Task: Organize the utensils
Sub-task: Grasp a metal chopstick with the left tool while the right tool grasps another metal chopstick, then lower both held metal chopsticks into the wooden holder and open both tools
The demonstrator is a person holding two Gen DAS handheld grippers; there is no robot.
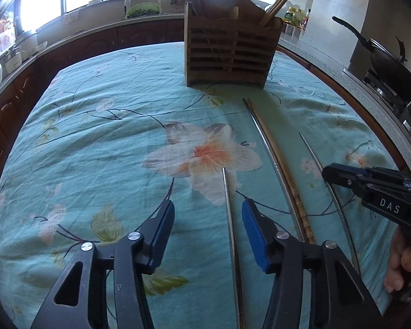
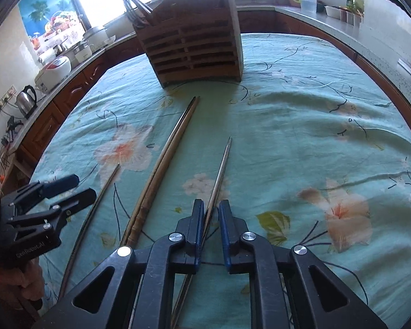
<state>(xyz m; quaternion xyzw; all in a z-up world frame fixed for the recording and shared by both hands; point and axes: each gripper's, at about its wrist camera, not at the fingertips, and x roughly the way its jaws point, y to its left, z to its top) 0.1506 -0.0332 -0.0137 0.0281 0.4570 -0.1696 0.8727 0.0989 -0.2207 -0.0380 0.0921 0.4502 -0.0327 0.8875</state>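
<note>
Steel chopstick (image 1: 231, 227) between half-open left gripper (image 1: 208, 233) pads, unclamped; right gripper (image 2: 211, 229) narrow around another chopstick (image 2: 219, 172); floral tablecloth (image 1: 109, 137), kitchen.

Two wrist views, both low over the table and angled down toward its far edge

The left wrist camera looks along its own fingers across the floral tablecloth (image 1: 96, 137) to the wooden utensil holder (image 1: 230, 52) near the far edge; the right wrist camera does likewise from just beside it (holder (image 2: 194, 52) further left in frame); both share the cloth, the holder and the loose chopsticks (image 1: 276, 170), and each catches the other gripper at its near side edge.
</note>
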